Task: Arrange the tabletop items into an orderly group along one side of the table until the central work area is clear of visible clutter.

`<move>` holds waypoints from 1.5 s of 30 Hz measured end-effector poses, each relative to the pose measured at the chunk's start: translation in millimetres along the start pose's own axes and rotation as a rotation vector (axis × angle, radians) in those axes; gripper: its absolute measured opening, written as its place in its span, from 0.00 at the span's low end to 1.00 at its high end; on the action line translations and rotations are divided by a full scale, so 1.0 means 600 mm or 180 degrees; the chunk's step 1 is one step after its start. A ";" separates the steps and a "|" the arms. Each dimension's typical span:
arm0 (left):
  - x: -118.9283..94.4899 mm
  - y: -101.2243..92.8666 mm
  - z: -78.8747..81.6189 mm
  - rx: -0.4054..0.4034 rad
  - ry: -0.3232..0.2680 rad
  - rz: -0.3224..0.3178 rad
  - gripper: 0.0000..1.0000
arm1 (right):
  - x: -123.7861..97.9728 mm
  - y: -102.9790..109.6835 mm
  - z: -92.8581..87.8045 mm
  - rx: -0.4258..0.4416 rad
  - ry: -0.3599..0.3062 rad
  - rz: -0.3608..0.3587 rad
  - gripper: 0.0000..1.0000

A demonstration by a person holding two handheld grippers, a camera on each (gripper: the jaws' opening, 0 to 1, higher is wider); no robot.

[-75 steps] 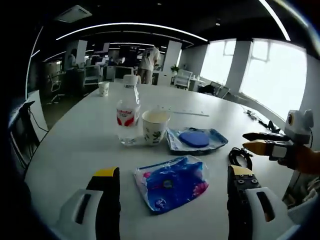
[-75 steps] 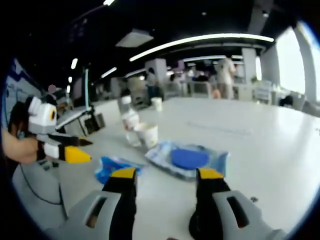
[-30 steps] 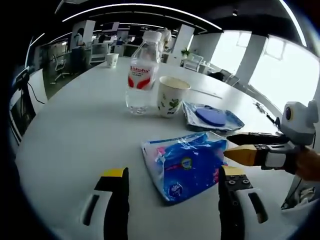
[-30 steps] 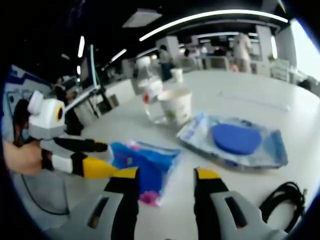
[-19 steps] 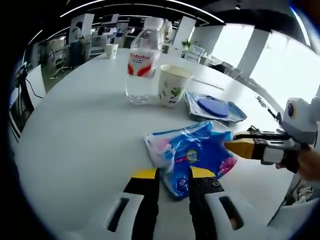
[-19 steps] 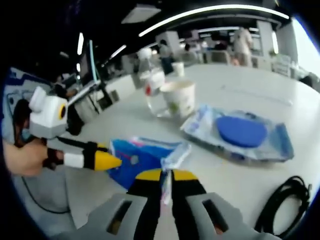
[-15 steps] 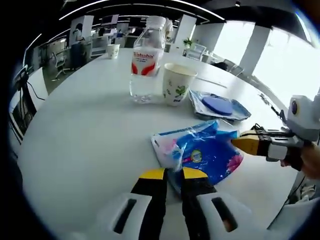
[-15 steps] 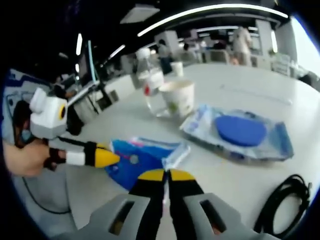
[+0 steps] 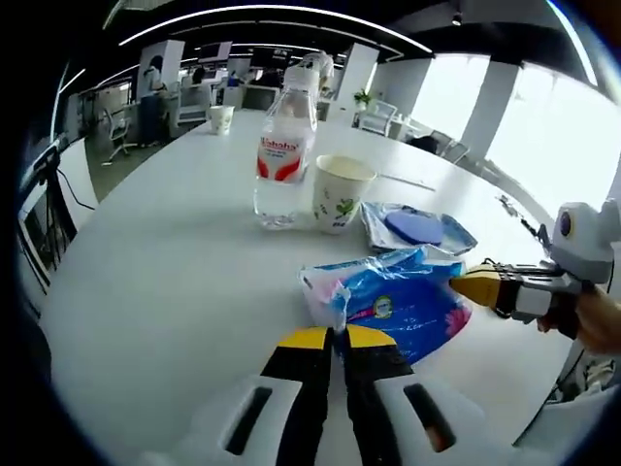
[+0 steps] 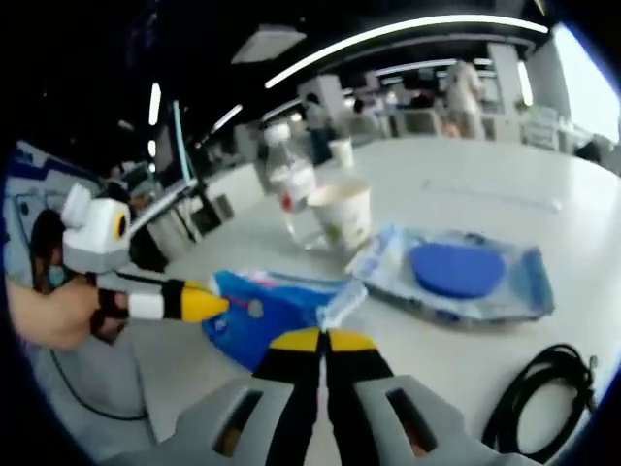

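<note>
In the left gripper view, the left gripper (image 9: 332, 338) is clenched on the near edge of a blue printed plastic packet (image 9: 388, 299), while the right gripper (image 9: 482, 287) pinches the packet's opposite edge from the right. Gripped at two ends, the limp packet is evidently kept taut so it can be carried as one piece. Behind it on the white table (image 9: 155, 262) stand a water bottle (image 9: 282, 153) and, just beside it, a paper cup (image 9: 337, 193); a clear pouch with a blue disc (image 9: 415, 228) lies near the cup, likely the group the packet is meant to join.

In the right gripper view, the right gripper (image 10: 322, 341) is closed on a crumpled corner of the packet (image 10: 267, 312), and the left gripper (image 10: 202, 304) grips its far end. The bottle (image 10: 290, 186), cup (image 10: 339, 214) and pouch (image 10: 456, 271) lie beyond; a black cable (image 10: 541, 394) curls at the right.
</note>
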State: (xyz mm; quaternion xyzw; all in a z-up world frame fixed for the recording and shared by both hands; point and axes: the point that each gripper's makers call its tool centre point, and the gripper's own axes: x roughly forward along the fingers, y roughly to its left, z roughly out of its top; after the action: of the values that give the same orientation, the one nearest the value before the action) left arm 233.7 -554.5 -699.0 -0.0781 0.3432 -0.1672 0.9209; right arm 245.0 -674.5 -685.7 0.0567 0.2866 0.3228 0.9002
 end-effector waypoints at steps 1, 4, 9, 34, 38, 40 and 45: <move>-0.001 -0.004 0.003 0.0013 -0.0014 -0.0010 0.03 | -0.004 -0.001 0.002 0.0002 -0.0014 -0.0004 0.00; -0.004 -0.019 0.011 0.0040 -0.0043 -0.0047 0.03 | -0.017 -0.008 0.008 0.0003 -0.0063 -0.0033 0.00; 0.002 -0.038 0.025 0.0099 -0.0076 -0.0124 0.03 | -0.033 -0.022 0.016 0.0017 -0.0134 -0.0096 0.00; 0.066 -0.193 0.110 0.0675 -0.0124 -0.0608 0.03 | -0.141 -0.145 0.066 0.0095 -0.0494 -0.0653 0.00; 0.079 -0.215 0.123 0.0728 -0.0142 -0.0667 0.03 | -0.156 -0.167 0.073 0.0129 -0.0549 -0.0732 0.00; 0.084 -0.224 0.127 0.0740 -0.0146 -0.0689 0.03 | -0.160 -0.174 0.075 0.0129 -0.0563 -0.0757 0.00; 0.092 -0.240 0.130 0.0787 -0.0126 -0.0727 0.03 | -0.170 -0.188 0.078 0.0143 -0.0591 -0.0807 0.00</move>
State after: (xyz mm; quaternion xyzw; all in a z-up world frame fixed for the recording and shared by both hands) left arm 287.7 -706.3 -636.9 -0.0060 0.2907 -0.3102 0.9051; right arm 268.6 -821.7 -630.2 0.0699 0.2141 0.1935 0.9549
